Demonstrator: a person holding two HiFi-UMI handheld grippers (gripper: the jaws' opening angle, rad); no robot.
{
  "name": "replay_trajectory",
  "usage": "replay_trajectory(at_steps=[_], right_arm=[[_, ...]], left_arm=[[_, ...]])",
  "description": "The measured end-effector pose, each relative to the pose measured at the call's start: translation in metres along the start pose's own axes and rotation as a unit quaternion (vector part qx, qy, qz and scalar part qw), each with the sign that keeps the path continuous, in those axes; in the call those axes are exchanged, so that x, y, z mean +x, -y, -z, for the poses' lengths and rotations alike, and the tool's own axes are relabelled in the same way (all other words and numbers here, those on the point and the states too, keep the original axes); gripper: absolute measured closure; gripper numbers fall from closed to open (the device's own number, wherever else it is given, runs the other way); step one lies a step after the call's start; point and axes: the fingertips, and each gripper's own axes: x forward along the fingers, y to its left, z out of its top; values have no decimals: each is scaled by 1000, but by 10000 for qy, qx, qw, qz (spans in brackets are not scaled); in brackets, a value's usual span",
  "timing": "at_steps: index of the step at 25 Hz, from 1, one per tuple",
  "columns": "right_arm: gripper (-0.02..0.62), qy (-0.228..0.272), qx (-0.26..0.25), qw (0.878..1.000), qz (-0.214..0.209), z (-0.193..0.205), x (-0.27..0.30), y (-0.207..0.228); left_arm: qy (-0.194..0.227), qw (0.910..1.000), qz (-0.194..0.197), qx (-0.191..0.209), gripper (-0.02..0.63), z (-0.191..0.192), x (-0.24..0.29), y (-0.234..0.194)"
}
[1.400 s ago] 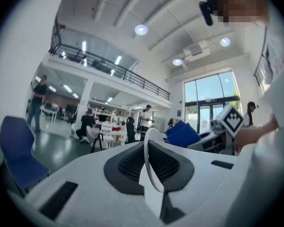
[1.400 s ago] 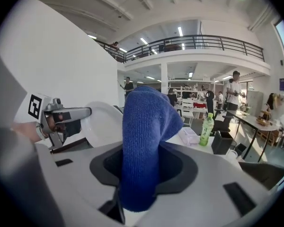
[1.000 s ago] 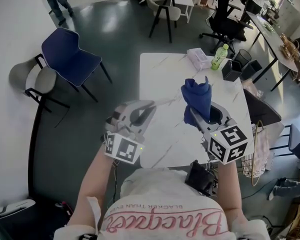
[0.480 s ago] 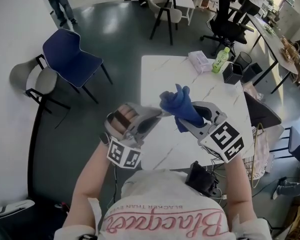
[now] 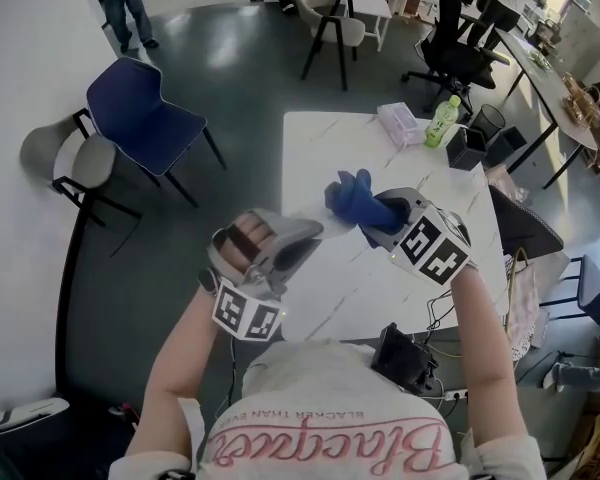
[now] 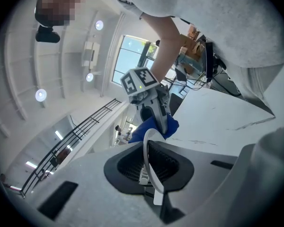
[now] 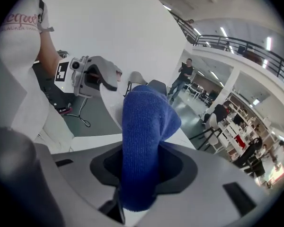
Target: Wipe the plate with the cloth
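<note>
Over the near edge of the white marble counter, the left gripper has its jaws clamped on the plate rim, holding it aloft. The right gripper, jaws pinching the blue cloth, is close beside it, seemingly ready to wipe.

White marble table carries a green bottle and, seemingly, a tissue pack.

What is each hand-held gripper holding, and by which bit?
The left hand-held gripper pinches the white plate by its rim. The right hand-held gripper grips the blue cloth by one end; the rest sticks out in front.
</note>
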Motion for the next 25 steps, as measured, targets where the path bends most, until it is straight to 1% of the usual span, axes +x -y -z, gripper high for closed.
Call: replay_trajectory(at_steps=[8, 10, 12, 14, 17, 21, 25], right_arm=[[453, -248, 600, 9979, -20, 37, 32, 18], [454, -205, 746, 9970, 98, 41, 26, 29], [454, -49, 764, 9969, 208, 34, 8, 35], [454, 108, 541, 9982, 246, 17, -12, 35], [454, 218, -39, 9995, 221, -11, -36, 31], [454, 372, -468, 9982, -49, -39, -50, 21], [454, 387, -775, 9957, -343, -55, -45, 12]], left_arm=[[54, 10000, -8, -50, 584, -6, 3, 0], [28, 9999, -4, -111, 584, -3, 5, 0], [0, 9999, 21, -139, 584, -1, 7, 1], [-22, 9999, 60, -117, 584, 0, 8, 3], [-3, 9999, 124, -76, 584, -3, 12, 5], [106, 9997, 198, 6, 584, -12, 19, 7], [223, 9995, 229, 77, 584, -21, 20, 5]])
